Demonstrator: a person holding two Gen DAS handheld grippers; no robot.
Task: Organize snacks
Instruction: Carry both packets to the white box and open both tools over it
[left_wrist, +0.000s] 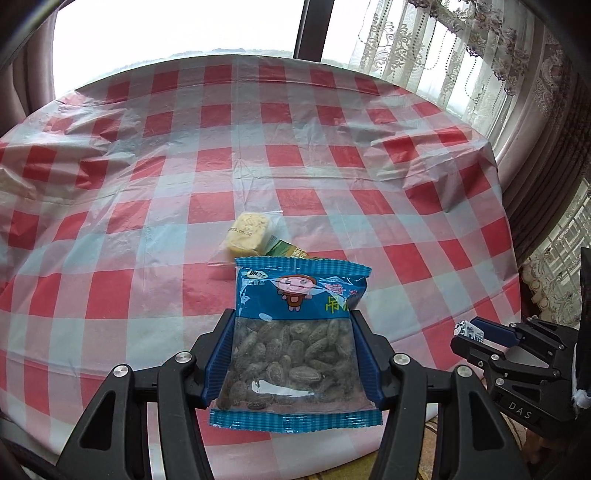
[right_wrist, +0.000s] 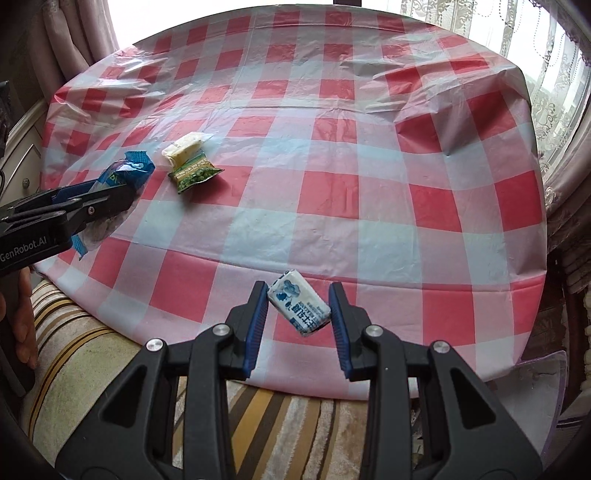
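My left gripper (left_wrist: 293, 325) is shut on a blue seed packet (left_wrist: 295, 339) and holds it over the table's near edge; the packet also shows at the left of the right wrist view (right_wrist: 125, 175). My right gripper (right_wrist: 299, 295) is shut on a small white-and-blue candy packet (right_wrist: 299, 308), held tilted between the pads; it also shows at the right of the left wrist view (left_wrist: 468, 329). A yellow cake packet (left_wrist: 248, 233) (right_wrist: 184, 148) and a green pea packet (right_wrist: 194, 175) (left_wrist: 286, 250) lie touching on the checked tablecloth (left_wrist: 258, 147), just beyond the left gripper.
The round table with its red-and-white plastic cloth (right_wrist: 351, 166) is wrinkled at the far left and far right. Lace curtains (left_wrist: 461, 55) and a window stand behind. A striped rug (right_wrist: 258, 406) lies below the near edge.
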